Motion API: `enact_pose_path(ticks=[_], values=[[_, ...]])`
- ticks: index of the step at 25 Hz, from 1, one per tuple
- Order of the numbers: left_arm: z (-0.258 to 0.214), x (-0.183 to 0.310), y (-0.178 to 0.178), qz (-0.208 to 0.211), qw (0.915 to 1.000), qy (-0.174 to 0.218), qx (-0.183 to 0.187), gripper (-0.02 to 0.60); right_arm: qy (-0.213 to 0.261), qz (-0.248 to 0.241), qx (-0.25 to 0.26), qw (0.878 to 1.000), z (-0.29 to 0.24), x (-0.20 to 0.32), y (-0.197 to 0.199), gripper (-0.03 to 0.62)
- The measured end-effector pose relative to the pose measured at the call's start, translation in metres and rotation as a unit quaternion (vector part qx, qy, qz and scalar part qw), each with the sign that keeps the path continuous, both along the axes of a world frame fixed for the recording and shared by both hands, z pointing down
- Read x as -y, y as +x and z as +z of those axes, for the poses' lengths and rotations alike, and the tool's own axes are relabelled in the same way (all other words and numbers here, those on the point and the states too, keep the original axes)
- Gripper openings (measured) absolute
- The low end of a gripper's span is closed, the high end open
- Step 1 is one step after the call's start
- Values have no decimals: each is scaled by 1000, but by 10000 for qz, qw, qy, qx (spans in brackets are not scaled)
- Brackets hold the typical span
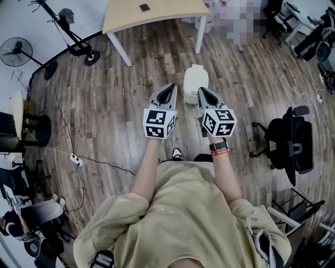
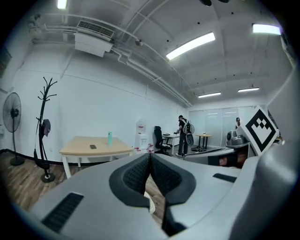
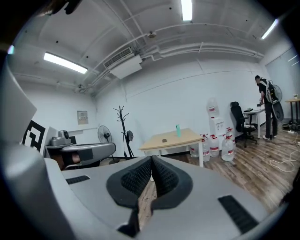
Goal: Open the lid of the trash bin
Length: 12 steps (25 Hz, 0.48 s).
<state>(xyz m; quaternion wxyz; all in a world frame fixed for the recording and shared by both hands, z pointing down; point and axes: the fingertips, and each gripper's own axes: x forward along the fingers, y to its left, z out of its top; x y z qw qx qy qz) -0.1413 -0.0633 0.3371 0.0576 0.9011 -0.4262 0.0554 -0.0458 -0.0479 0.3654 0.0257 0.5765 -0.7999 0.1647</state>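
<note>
A cream trash bin [image 1: 194, 84] with its lid down stands on the wooden floor ahead of me, in front of the table. My left gripper [image 1: 170, 89] is held level at the bin's left, its jaws shut with nothing between them. My right gripper [image 1: 202, 92] hangs over the bin's near right corner, jaws also shut and empty. In the left gripper view the left gripper [image 2: 149, 155] points across the room, with a sliver of the bin [image 2: 151, 205] below its pads. The right gripper [image 3: 152, 160] in its own view faces the table.
A light wooden table [image 1: 152, 11] stands behind the bin. A black office chair [image 1: 290, 140] is at the right, a fan [image 1: 17, 52] and a coat stand [image 1: 78, 47] at the left. A power strip and cable [image 1: 76, 159] lie on the floor at the left.
</note>
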Motion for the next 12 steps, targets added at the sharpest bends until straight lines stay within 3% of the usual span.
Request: enact_pose_path(ticks=[8,12], values=[[23,24,24,470,9987,-163,-76,23,-201,432,-72,9988,21,11,12,15],[40,41,38,478,9984,-213,-190,23,-292,504,-77,9983,39,27,30,15]])
